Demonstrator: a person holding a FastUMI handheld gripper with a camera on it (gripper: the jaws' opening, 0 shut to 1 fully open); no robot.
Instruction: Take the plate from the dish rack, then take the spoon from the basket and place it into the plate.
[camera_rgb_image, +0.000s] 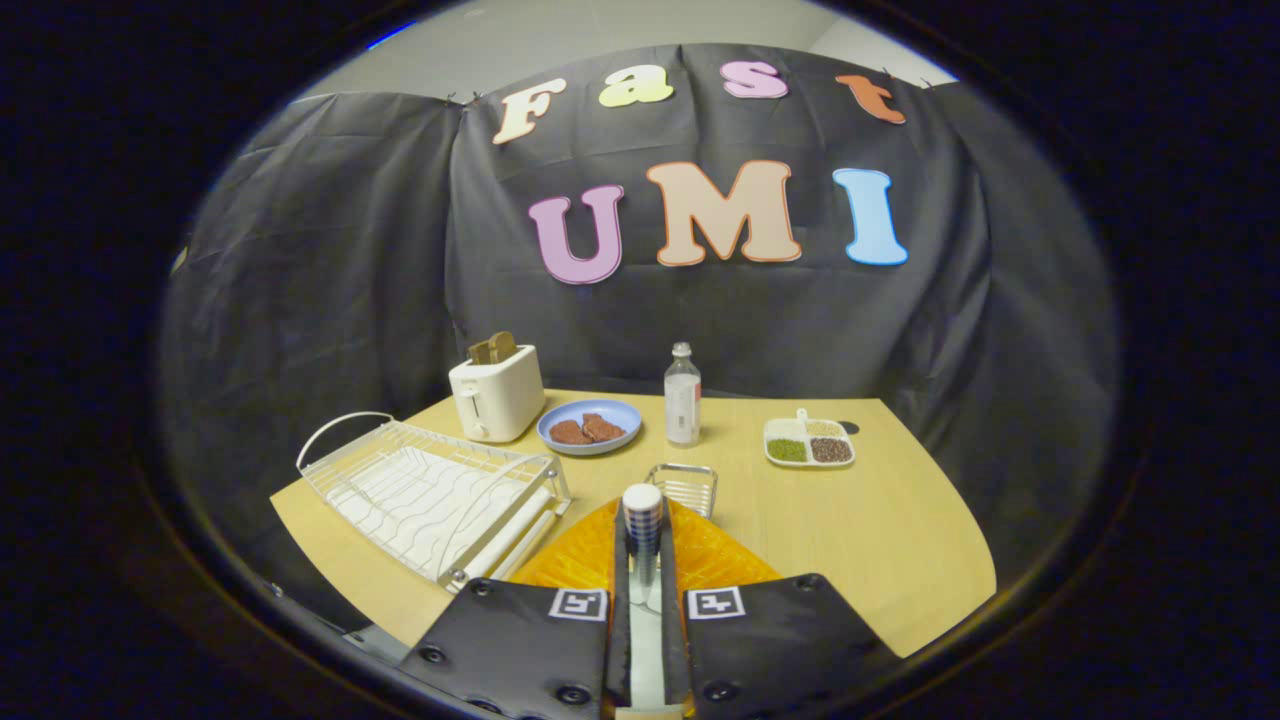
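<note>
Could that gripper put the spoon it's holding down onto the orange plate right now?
Probably yes. The gripper has its fingers closed on the spoon, which hangs right over the orange plate with nothing between.

Dish rack (435, 497) left of basket (683, 487); toaster (497, 392) behind rack.

White dish rack (435, 495); white toaster (497, 392); blue plate (589, 426); orange plate (590, 555); spoon (643, 530) handle blue-and-white checked; light wood-tone table (880, 530).
</note>
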